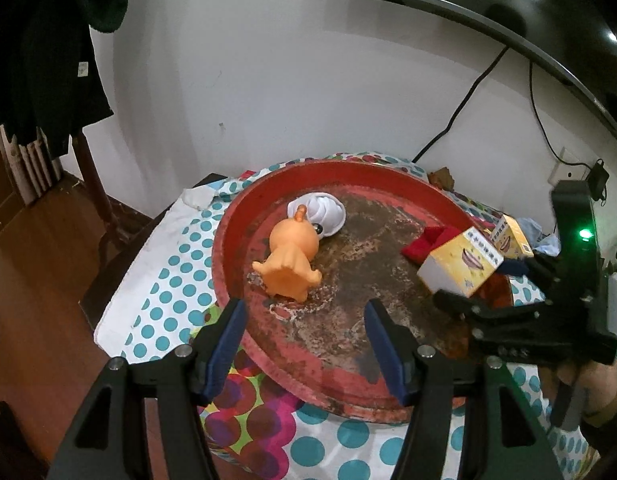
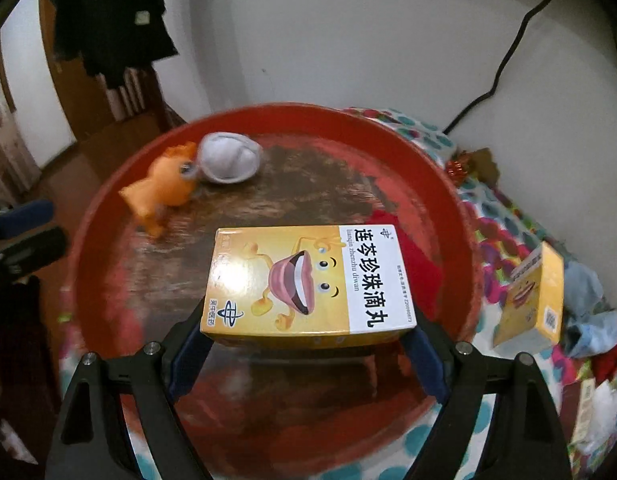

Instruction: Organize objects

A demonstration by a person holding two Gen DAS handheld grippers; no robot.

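Note:
A round red tray [image 1: 264, 364] [image 2: 104, 216] sits on a polka-dot cloth. In it lie an orange rubber toy [image 1: 290, 262] [image 2: 164, 188], a white rolled sock [image 1: 322, 212] [image 2: 228, 158] and a red cloth [image 1: 426, 240] [image 2: 412, 258]. My right gripper [image 2: 308, 340] [image 1: 484, 280] is shut on a yellow medicine box [image 2: 308, 284] [image 1: 460, 266], holding it over the tray's right part. My left gripper [image 1: 304, 344] is open and empty over the tray's near rim, just short of the toy.
A second yellow medicine box [image 2: 532, 300] [image 1: 512, 238] stands on the cloth right of the tray, beside blue and red cloths [image 2: 588, 320]. Black cables [image 1: 460, 108] hang down the white wall. Dark clothes [image 1: 36, 60] hang at the left.

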